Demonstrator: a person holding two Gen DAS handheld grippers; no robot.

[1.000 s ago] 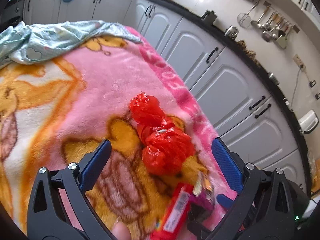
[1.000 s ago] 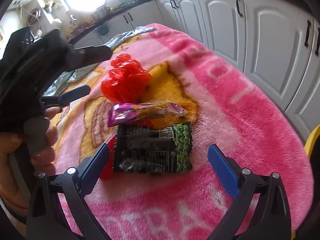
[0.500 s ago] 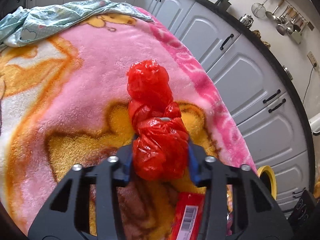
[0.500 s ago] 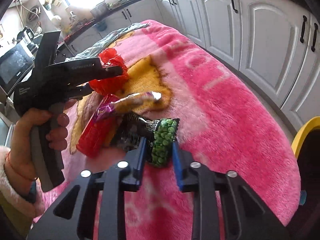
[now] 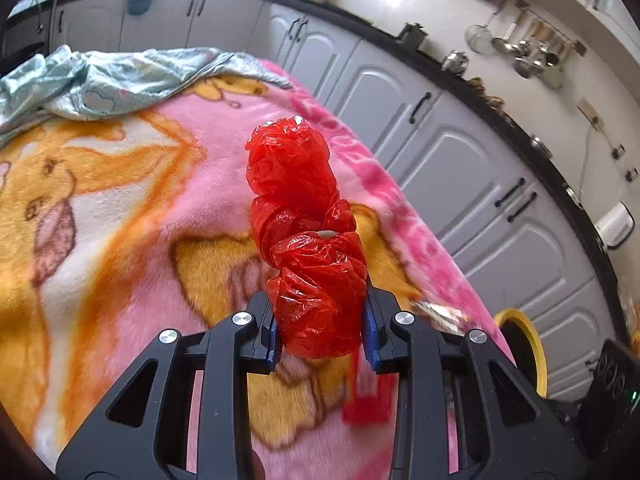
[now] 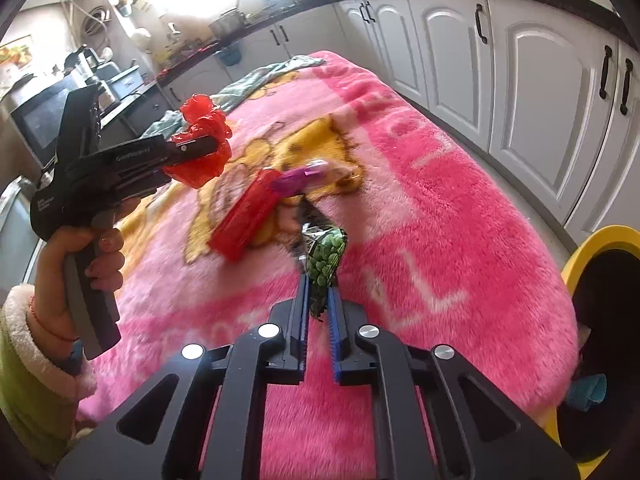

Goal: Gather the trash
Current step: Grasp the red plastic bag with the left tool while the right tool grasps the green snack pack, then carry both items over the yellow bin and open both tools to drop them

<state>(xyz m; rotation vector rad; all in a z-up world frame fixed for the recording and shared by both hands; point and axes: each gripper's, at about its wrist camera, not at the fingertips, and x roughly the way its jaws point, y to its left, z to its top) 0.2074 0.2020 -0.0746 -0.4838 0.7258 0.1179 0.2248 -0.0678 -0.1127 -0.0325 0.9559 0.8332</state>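
Observation:
My left gripper [image 5: 320,332] is shut on a crumpled red plastic bag [image 5: 308,240] and holds it above the pink blanket [image 5: 132,208]; the bag also shows in the right wrist view [image 6: 202,136], with the left gripper [image 6: 200,148] around it. My right gripper [image 6: 319,304] is shut on a black and green pea snack packet [image 6: 324,256], lifted off the blanket [image 6: 440,240]. A red wrapper [image 6: 244,216] and a purple wrapper [image 6: 300,176] lie on the blanket beyond it. The red wrapper shows blurred in the left wrist view [image 5: 366,396].
A yellow-rimmed bin [image 6: 600,320] stands on the floor right of the table; it also shows in the left wrist view [image 5: 524,348]. A pale green cloth [image 5: 100,76] lies at the table's far end. White kitchen cabinets [image 6: 540,100] run along the right.
Both grippers, shut on their items half a second ago, have lifted them off the blanket. A second ago both were open around the bag and the packet.

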